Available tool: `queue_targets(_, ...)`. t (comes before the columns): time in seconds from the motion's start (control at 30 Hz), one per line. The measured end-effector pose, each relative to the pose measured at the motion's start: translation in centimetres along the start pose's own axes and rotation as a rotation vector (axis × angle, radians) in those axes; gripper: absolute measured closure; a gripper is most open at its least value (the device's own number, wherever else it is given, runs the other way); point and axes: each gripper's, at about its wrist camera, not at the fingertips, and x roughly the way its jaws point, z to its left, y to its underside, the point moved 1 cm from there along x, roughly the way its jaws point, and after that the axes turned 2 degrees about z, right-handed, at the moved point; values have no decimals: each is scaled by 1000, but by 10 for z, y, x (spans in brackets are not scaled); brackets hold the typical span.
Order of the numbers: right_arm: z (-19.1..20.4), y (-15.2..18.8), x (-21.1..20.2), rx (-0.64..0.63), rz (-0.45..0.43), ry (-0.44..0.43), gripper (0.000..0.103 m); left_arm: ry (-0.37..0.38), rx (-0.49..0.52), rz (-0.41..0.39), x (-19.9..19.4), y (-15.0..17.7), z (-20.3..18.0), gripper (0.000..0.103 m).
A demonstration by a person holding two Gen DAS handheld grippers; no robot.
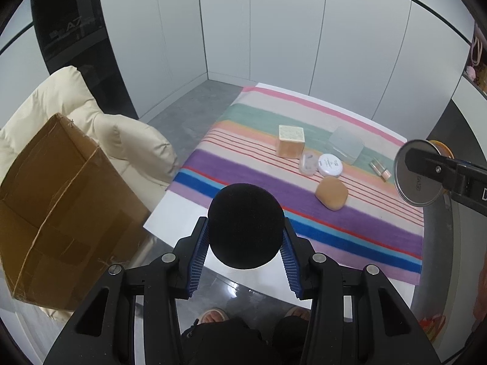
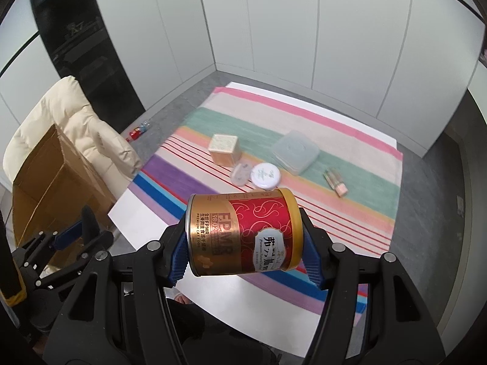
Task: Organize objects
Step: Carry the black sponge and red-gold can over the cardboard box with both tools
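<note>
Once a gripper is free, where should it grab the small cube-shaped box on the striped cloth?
Probably from above, fingers closing on two opposite flat side walls of the cube box. It stands upright with its top face clear, though the clear oval case lies near its front corner.

A white table (image 2: 143,222) carries a striped cloth (image 2: 350,179) (many colours); on it lie a box (image 2: 223,149), compact (image 2: 264,176), clear case (image 2: 295,152), sponge (image 1: 331,194).

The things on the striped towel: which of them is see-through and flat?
The clear plastic case, toward the towel's far side. It is flat, squarish and translucent; the cube box beside it is opaque, and the white round compact is solid white.
</note>
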Motion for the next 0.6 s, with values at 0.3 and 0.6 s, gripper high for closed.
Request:
queue_targets(0.3,39,-13,5,-72,-15,-47,39,-17,-77,-25,0,-11,34,57)
queue_targets(0.6,79,-27,8,-137,-36,-89,39,-81,-132,-48,-7,-17,79,57)
